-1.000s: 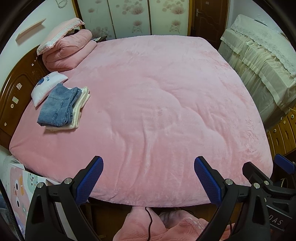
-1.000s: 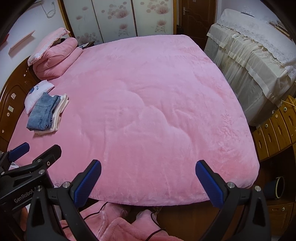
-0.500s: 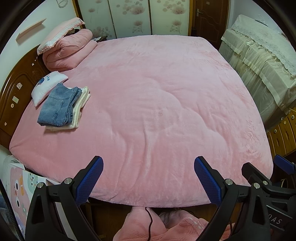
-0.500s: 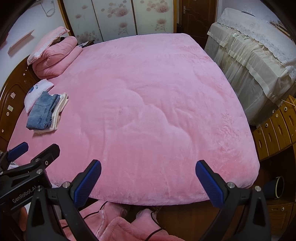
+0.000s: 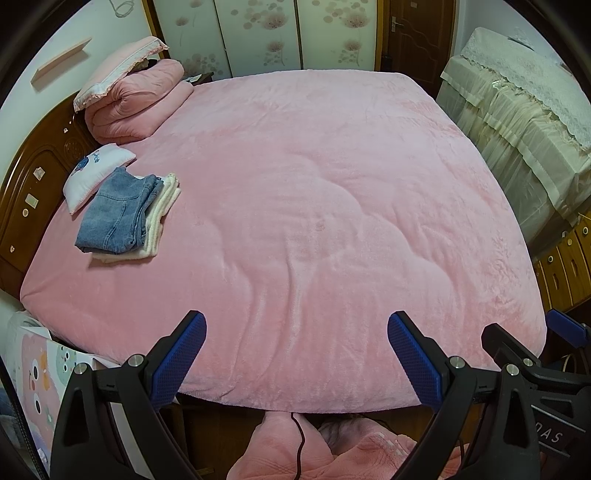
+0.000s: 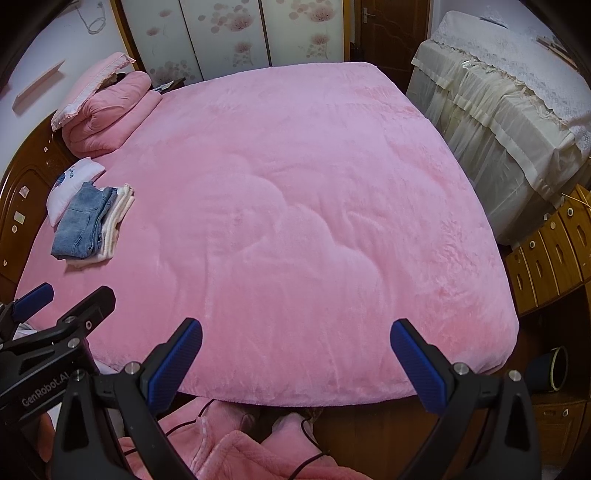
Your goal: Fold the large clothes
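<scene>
Both the left claw (image 5: 295, 354) and right claw (image 6: 295, 360) hover wide open and empty at the bed's (image 5: 314, 206) near edge, leaving its pink surface free as folding space, folded jeans (image 5: 114, 214) stacked far left.

Bedroom interior: large bed (image 5: 314, 206) w/ pink plush cover fills the frame, carved dark-wood headboard (image 5: 33, 184) at left. Floral-panel wardrobe doors (image 5: 266, 33) and brown door (image 5: 417, 37) behind; lace-draped furniture (image 5: 517, 122) and wooden drawers (image 6: 546, 254) at right. Walls white.
</scene>
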Motion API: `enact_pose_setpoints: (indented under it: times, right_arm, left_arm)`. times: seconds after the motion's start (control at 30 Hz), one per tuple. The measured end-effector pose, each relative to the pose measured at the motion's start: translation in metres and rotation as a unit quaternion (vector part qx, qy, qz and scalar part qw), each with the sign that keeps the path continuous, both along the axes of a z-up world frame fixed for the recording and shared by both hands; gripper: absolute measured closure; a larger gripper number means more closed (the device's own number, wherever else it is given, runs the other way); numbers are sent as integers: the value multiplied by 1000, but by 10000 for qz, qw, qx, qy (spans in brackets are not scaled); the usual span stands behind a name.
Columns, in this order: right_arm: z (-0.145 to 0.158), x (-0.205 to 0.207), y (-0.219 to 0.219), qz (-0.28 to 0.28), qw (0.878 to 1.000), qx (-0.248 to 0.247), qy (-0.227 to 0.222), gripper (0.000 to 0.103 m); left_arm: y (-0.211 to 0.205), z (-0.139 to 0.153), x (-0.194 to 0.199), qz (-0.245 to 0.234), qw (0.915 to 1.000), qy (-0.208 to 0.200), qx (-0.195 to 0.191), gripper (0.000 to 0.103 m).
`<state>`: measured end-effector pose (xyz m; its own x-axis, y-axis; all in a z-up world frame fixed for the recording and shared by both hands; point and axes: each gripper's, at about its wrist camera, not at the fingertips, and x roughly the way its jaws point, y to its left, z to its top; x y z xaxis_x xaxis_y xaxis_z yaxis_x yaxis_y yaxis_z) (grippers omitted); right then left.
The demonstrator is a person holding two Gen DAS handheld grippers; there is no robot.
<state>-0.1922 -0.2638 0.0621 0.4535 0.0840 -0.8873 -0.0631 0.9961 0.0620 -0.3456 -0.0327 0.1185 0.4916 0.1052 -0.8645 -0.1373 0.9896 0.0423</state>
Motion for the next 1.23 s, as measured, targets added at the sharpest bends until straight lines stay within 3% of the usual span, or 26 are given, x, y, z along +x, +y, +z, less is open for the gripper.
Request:
enact_pose_setpoints:
  times: [1.23]
  right_arm:
    - [-12, 16, -23, -41, 9995, 156, 253, 1]
  left_arm:
    - [5, -1, 6, -206, 9996, 54, 167, 5]
